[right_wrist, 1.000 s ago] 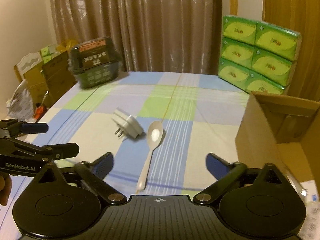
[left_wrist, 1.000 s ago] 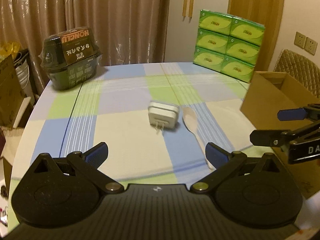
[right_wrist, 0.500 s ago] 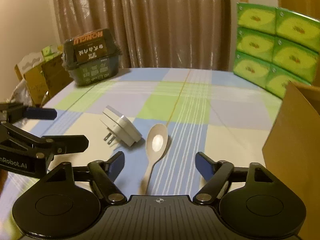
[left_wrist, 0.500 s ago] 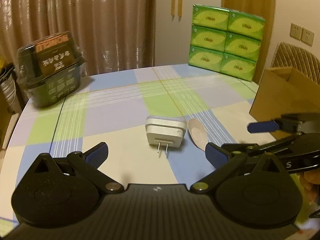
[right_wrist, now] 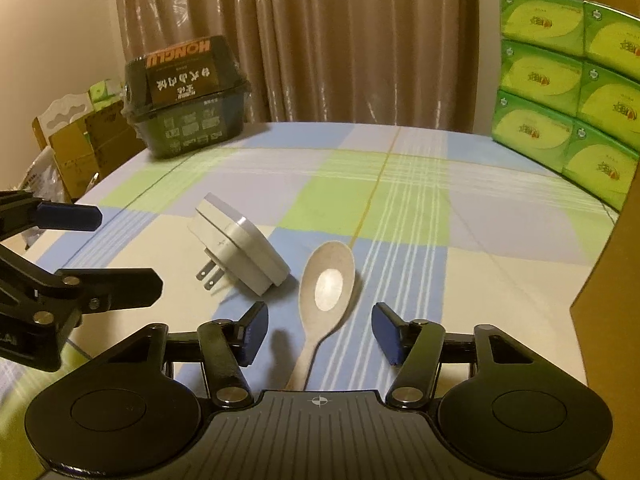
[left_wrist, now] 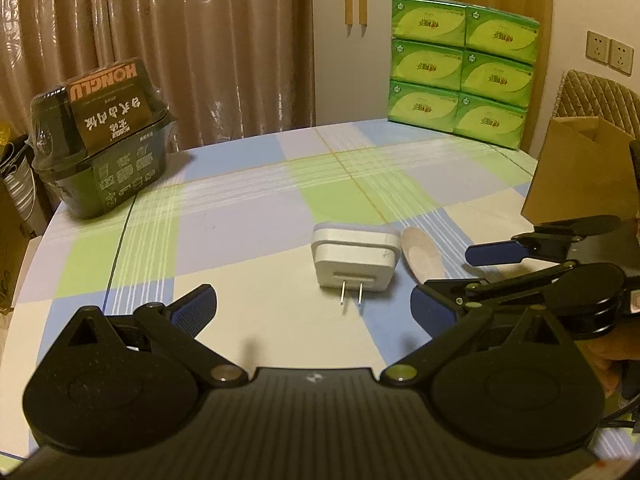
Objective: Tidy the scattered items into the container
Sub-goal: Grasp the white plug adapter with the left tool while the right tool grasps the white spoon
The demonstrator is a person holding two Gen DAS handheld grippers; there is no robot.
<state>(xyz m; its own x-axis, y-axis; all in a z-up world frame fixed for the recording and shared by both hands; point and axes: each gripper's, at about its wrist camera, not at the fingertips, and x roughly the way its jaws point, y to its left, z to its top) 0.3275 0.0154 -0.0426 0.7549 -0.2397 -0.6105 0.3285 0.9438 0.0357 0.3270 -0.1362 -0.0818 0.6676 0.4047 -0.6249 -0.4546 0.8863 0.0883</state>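
Right gripper (right_wrist: 320, 334) sat low over the table (right_wrist: 500, 280), jaws partly open and just been closing in. Spoon (right_wrist: 326, 280) handle ran between the blue pads, neither pad touching it yet. Spoon bowl lay just above the fingertips, centre of the right wrist frame, bowl side up.

Left gripper (left_wrist: 314, 308) was wide open, nothing between the fingers. White plug adapter (left_wrist: 354, 262) lay just beyond its fingertips, centre of the left wrist frame, prongs pointing back toward the camera. Adapter and spoon lay just beside each other; couldn't tell from either view whether they touched.

Cardboard box (left_wrist: 580, 172) stood at the right edge of both frames, flap open at top, well apart from the spoon and adapter. Inside of the box wasn't visible.

In the left wrist view the right gripper came in from the right edge, lower right, with part of a hand (left_wrist: 608, 364) behind it. In the right wrist view the left gripper entered from the left edge, mid height.

Other stuff on the table: dark wrapped package (right_wrist: 186, 98) upper left, green tissue packs (right_wrist: 568, 92) stacked upper right. Curtain (right_wrist: 320, 40) behind.
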